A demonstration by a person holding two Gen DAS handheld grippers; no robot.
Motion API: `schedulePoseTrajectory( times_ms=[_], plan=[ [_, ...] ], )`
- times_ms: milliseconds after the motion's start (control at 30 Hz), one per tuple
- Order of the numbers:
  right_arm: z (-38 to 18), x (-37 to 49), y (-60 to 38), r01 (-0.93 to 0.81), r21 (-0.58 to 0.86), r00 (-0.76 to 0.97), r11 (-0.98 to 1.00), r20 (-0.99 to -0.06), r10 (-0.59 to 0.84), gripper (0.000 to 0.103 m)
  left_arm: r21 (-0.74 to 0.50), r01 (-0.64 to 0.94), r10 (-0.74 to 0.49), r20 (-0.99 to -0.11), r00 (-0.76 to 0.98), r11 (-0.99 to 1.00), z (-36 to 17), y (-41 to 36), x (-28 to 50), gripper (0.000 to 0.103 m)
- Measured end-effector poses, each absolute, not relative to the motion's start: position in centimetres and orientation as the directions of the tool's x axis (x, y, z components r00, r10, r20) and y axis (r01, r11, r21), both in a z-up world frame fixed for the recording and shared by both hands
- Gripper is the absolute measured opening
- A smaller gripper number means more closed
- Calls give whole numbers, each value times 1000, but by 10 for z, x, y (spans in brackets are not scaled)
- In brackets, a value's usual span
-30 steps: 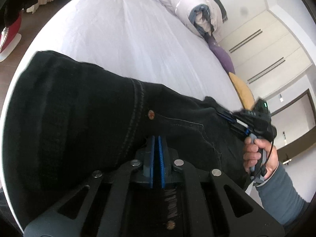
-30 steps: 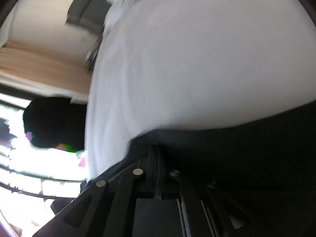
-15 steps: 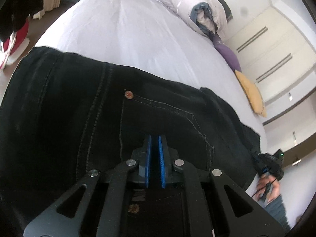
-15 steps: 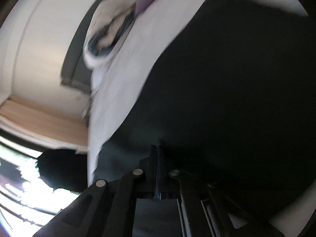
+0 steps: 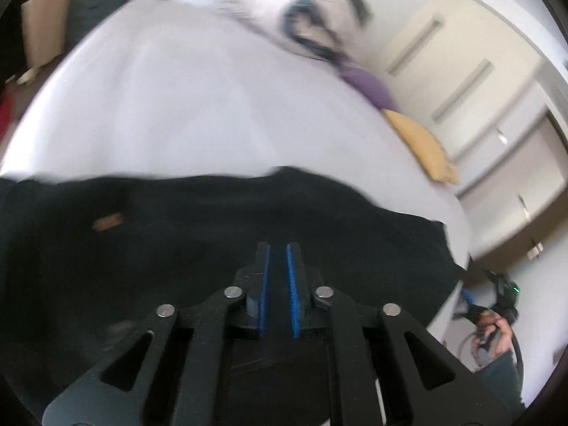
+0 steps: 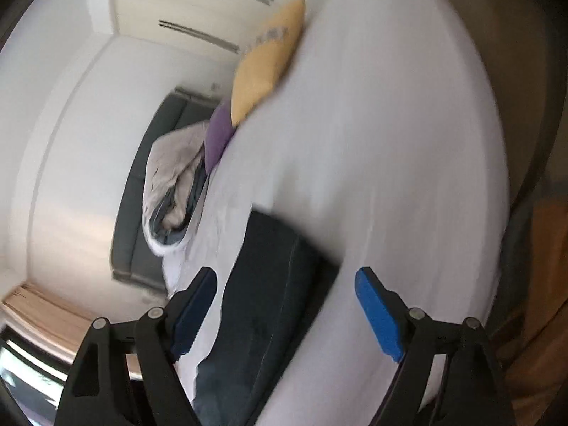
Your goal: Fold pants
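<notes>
**Black pants on the white bed, one gripper spread wide, the other nearly closed**

Left wrist view: the left gripper (image 5: 278, 248) rises from the bottom centre of the frame. Its two blue-padded fingers (image 5: 291, 284) stand nearly together with a narrow slit between them, and dark cloth shows in and behind that slit; whether the pads actually pinch the fabric cannot be told. The black denim pants (image 5: 177, 248) fill the lower half of the frame as a wide dark band, blurred, with a small copper rivet (image 5: 107, 220) at left of centre. Above the pants, the white bed sheet (image 5: 198, 106) spreads across the middle of the frame. Along the upper right edge of the bed lie a rolled white duvet (image 5: 280, 10), a purple pillow (image 5: 369, 85) and a yellow pillow (image 5: 422, 145). At the lower right edge, the right gripper (image 5: 470, 301) appears, held in the person's right hand (image 5: 491, 337), just beside the far end of the pants.

Right wrist view: the right gripper (image 6: 285, 277) has its jaws spread wide apart, holding nothing. Between its blue-padded fingers (image 6: 378, 310) and below, the pants (image 6: 262, 301) lie on the sheet (image 6: 390, 142) in the lower centre. The yellow pillow (image 6: 266, 60) sits at upper centre, the purple pillow (image 6: 218, 133) just below it, and the duvet (image 6: 170, 184) at centre left.
</notes>
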State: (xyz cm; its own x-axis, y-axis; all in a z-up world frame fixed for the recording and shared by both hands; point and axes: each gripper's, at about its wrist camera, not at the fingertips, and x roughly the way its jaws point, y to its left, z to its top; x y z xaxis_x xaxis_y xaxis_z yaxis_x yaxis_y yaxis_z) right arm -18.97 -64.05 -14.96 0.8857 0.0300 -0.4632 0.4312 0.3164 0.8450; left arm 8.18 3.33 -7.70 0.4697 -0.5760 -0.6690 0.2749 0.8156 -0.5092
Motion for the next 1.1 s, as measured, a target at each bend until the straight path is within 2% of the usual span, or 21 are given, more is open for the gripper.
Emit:
schedulePoseTrajectory(
  times_ms=[67, 100, 133, 200, 367, 567, 633, 667, 700, 767, 867, 1000, 1100],
  plan=[
    [-163, -177, -634, 449, 849, 872, 279, -485, 71, 78, -527, 320, -616, -654, 439, 787, -73, -7, 89, 23],
    [-167, -173, -633, 463, 847, 864, 261, -497, 79, 76, -535, 336, -632, -647, 426, 775, -72, -24, 91, 36],
    [-173, -170, -633, 476, 846, 858, 238, -507, 85, 76, -543, 353, -647, -638, 417, 762, -71, -40, 93, 60],
    [-176, -167, -630, 477, 853, 861, 213, -502, 80, 76, -553, 394, -679, -610, 409, 734, -71, -77, 93, 81],
    [-175, -164, -625, 462, 864, 868, 198, -487, 98, 76, -595, 401, -713, -640, 287, 696, -98, -152, 104, 82],
    [-175, -135, -630, 407, 889, 888, 210, -439, 138, 71, -595, 392, -701, -674, 231, 702, -135, -172, 109, 87],
    [-176, -130, -633, 414, 885, 885, 212, -446, 133, 59, -584, 409, -701, -670, 245, 701, -137, -174, 106, 88],
    [-176, -129, -634, 413, 885, 885, 213, -445, 133, 44, -580, 411, -698, -671, 249, 704, -142, -173, 103, 88],
    [-176, -132, -634, 414, 885, 884, 215, -447, 138, 21, -570, 415, -692, -677, 252, 709, -144, -174, 99, 88],
    [-183, -128, -635, 448, 869, 864, 210, -481, 148, 12, -550, 425, -678, -690, 255, 719, -147, -181, 97, 89],
    [-186, -132, -633, 431, 878, 877, 206, -462, 135, 11, -550, 429, -681, -686, 256, 716, -153, -181, 97, 90],
    [-177, -130, -628, 452, 856, 866, 249, -489, 107, 11, -585, 411, -702, -669, 244, 699, -159, -181, 102, 90],
    [-166, -125, -622, 478, 826, 851, 299, -520, 75, 11, -564, 421, -688, -683, 247, 711, -161, -186, 99, 90]
  ],
)
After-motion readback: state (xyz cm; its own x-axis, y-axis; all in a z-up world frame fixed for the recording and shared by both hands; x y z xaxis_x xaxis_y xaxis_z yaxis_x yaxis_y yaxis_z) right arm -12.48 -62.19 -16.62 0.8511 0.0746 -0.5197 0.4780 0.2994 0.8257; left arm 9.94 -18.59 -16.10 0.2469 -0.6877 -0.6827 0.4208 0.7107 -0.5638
